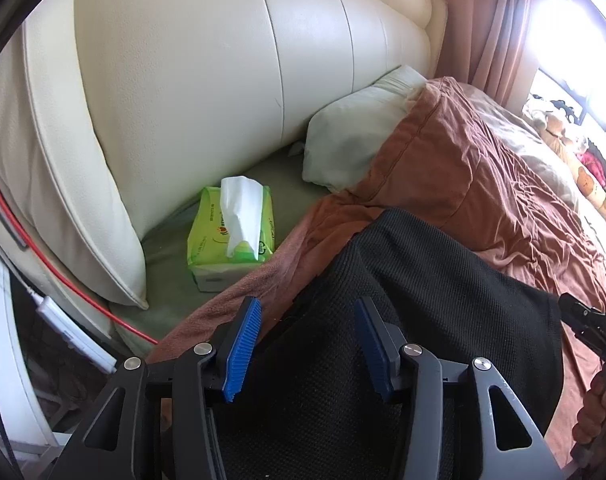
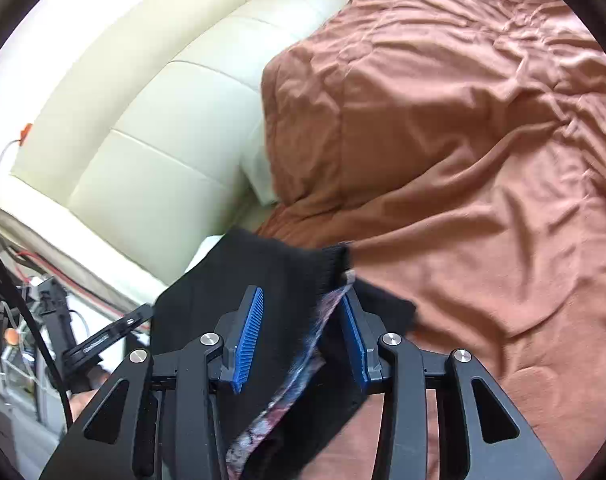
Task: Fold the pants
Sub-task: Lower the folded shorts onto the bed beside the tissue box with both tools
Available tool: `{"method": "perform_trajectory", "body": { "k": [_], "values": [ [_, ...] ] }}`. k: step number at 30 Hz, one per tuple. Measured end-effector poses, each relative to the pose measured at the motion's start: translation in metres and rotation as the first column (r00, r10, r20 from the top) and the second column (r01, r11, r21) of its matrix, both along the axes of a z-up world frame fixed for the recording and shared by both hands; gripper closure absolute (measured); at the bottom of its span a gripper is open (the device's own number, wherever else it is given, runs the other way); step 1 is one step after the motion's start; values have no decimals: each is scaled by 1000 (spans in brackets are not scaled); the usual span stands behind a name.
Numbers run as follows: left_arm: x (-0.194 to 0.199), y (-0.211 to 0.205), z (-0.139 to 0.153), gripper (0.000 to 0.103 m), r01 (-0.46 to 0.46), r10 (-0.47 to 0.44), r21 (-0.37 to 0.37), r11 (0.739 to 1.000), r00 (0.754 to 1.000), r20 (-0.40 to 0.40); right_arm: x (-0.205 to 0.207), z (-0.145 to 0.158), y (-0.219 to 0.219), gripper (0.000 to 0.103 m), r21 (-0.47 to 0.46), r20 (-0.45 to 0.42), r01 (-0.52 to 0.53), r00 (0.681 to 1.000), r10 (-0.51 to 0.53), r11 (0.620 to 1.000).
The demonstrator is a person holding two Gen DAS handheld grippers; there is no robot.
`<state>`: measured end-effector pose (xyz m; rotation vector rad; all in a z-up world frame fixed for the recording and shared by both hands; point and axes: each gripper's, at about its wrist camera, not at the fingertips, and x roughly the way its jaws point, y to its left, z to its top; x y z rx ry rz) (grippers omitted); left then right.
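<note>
Black pants spread on a rust-brown bedspread near a cream padded headboard, mid-fold. Left claw poised just above the dark knit cloth, blue pads standing apart with nothing pinched between them. Right claw likewise parted, a ribbed edge and a strip of patterned lining of the pants hanging in the gap; pads not seen pressing on it, so apparently no firm hold (though the cloth does brush the right-hand pad). Judged to be the moment of taking a fresh grip or having just let go, with the fold unfinished. Best done by closing each claw on a single clean edge rather than a bunched layer, lifting both corners level, then carrying them across together so the crease runs straight. Worth keeping the cloth clear of the green tissue pack and the white pillow by the headboard. Worth watching too: the bedspread catching in a pad, dragging wrinkles under the pants.
</note>
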<state>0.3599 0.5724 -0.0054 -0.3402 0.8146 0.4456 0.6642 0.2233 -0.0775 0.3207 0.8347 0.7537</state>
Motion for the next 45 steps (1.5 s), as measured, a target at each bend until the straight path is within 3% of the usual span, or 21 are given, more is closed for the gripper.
{"method": "perform_trajectory", "body": {
  "k": [3,7,13,16,18,24,29,32,38,45],
  "values": [
    [-10,0,4,51,1,0,-10,1000,1000,22,-13,15,-5,66,-26,58,1,998,0,1000],
    [-16,-2,10,51,-6,5,12,1000,999,37,-41,33,0,66,-63,135,-79,987,87,995],
    [-9,-17,14,57,45,-47,28,999,997,66,-84,41,23,69,-179,235,-237,932,275,955],
    [7,-26,8,66,85,-86,37,996,995,42,-93,35,36,78,-231,247,-272,912,327,934],
    [21,-28,0,66,98,-98,39,994,995,14,-95,29,44,82,-268,258,-276,902,345,923],
    [50,-14,-35,81,29,-23,47,998,992,-121,-95,10,58,83,-370,265,-244,897,354,896],
    [51,-2,-60,86,-5,14,54,999,983,-183,-94,1,61,83,-393,270,-248,889,369,885],
    [46,3,-61,86,-34,56,115,993,978,-199,-94,-4,59,83,-411,280,-248,881,381,877],
    [16,15,-43,86,-66,84,116,991,984,-157,-88,-5,40,83,-407,238,-254,898,370,877],
    [-14,2,-18,86,14,-8,121,993,999,-53,-108,22,30,83,-375,283,-255,884,372,891]
  ]
}}
